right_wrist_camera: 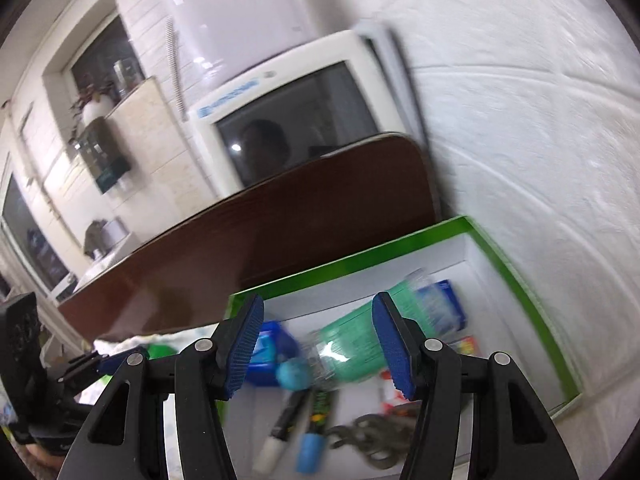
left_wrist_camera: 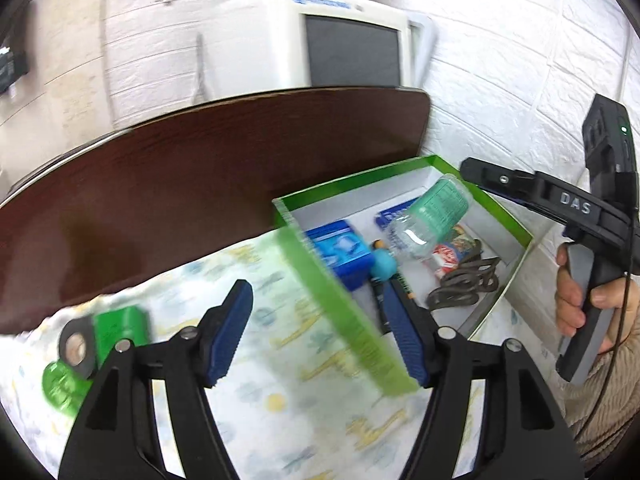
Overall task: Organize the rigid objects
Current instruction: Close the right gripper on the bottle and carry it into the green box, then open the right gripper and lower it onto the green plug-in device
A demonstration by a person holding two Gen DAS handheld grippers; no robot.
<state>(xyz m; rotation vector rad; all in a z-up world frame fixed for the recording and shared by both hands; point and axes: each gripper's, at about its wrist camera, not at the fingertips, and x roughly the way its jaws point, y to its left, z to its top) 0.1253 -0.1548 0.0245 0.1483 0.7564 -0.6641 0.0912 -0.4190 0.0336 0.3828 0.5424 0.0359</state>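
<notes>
Green-edged cardboard box (left_wrist_camera: 344, 312) sits at the table's two o'clock corner, holding a clear plastic bottle (left_wrist_camera: 428, 220) with a teal cap, a blue case (left_wrist_camera: 340, 252), markers (right_wrist_camera: 284, 424) and a dark chain (left_wrist_camera: 464, 284). Both claws stand open and empty: the left gripper (left_wrist_camera: 320, 332) straddles the box's near wall, the right gripper (right_wrist_camera: 320, 348) hovers over the bottle. Green containers (left_wrist_camera: 116, 328) lie at eight o'clock on the patterned cloth (left_wrist_camera: 280, 400).

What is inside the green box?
In the green box: a plastic bottle, a blue case, markers, dark rings, small packets. The bottle hides whatever is under it.
</notes>
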